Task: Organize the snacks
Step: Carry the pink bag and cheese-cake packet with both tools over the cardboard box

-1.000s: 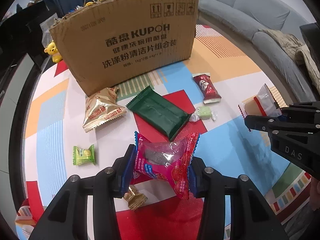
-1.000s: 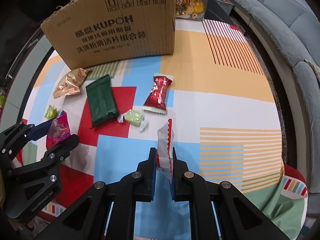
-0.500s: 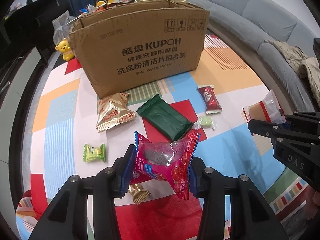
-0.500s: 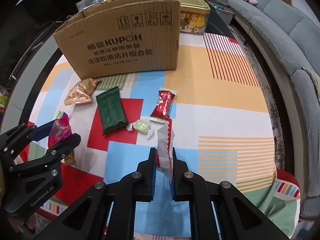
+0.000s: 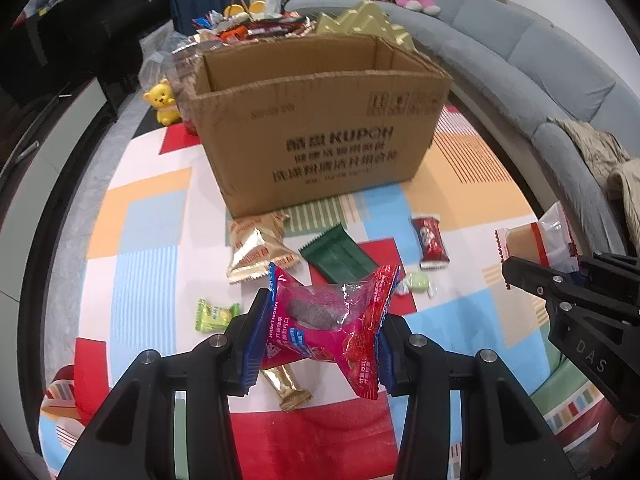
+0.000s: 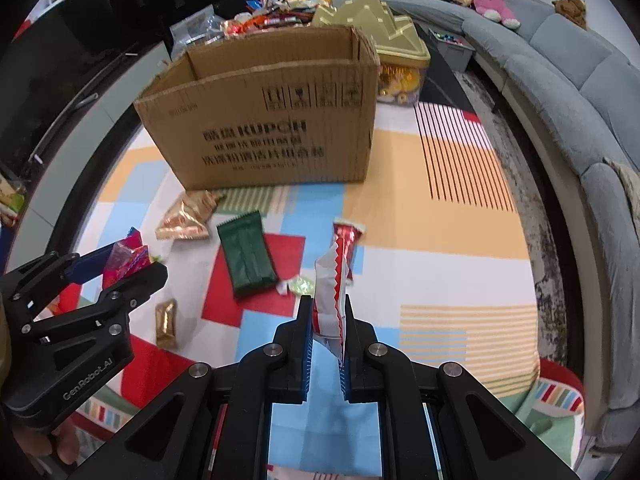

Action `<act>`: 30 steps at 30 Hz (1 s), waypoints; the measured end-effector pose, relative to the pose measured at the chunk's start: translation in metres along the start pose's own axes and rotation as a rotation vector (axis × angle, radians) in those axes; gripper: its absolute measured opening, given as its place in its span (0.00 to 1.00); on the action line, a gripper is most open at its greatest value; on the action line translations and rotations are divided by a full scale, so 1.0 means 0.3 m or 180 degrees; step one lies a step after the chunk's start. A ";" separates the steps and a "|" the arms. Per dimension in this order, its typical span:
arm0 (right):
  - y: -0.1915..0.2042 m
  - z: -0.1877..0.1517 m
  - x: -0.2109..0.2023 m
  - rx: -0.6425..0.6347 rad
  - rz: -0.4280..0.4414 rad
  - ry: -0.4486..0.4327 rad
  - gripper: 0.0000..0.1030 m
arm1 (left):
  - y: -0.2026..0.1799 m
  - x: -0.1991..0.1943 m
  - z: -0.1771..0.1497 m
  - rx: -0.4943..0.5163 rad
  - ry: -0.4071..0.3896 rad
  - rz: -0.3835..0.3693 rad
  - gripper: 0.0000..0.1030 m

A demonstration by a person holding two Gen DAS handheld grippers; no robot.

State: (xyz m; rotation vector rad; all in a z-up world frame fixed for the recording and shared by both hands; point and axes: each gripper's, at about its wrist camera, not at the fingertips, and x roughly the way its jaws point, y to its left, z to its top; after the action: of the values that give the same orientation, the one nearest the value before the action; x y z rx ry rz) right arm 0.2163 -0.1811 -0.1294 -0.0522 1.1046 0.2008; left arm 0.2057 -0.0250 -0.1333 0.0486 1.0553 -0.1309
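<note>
Seen from the left wrist, the left hand-held gripper (image 5: 320, 334) is clamped on a pink snack packet (image 5: 330, 326), its blue pads (image 5: 256, 340) pressing the packet's two crimped ends, and the packet hangs clear above the bench (image 5: 152, 216) with its colourful patterned cloth. Beyond it an open cardboard box (image 5: 320, 136) stands toward the far edge of the bench. In front of the box lie a gold packet (image 5: 256, 252), a dark green packet (image 5: 340, 258), a small red packet (image 5: 431, 242), a pale green candy (image 5: 416, 282) and a lime green packet (image 5: 214, 314). A gold bar (image 5: 286, 386) lies under the held packet. At the right the right hand-held gripper (image 5: 520, 268) holds a white and red packet (image 5: 536, 240).

From the right wrist, the right hand-held gripper (image 6: 326, 340) has its jaws drawn close together, pinching the white and red packet (image 6: 330, 292) edge-on, upright between the pads. The cardboard box (image 6: 272, 136) stands ahead, with a gold tin (image 6: 384, 36) behind its right corner. At the left the left hand-held gripper (image 6: 120, 264) grips the pink snack packet (image 6: 126, 260).
</note>
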 end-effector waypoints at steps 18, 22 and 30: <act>0.029 0.112 -0.084 -0.0040 0.0037 -0.0247 0.12 | 0.035 -0.088 0.127 -0.0194 -0.0240 0.0047 0.44; 0.031 0.149 -0.105 -0.0044 0.0048 -0.0319 0.12 | 0.043 -0.105 0.168 -0.0217 -0.0307 0.0061 0.44; 0.040 0.243 -0.148 -0.0059 0.0089 -0.0478 0.12 | 0.062 -0.136 0.265 -0.0264 -0.0451 0.0078 0.44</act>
State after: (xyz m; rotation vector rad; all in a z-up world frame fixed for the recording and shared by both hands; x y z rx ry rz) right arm 0.2592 -0.1649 -0.0563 -0.0376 0.9543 0.2365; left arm 0.2570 -0.0111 -0.0589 -0.0225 0.9175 -0.0673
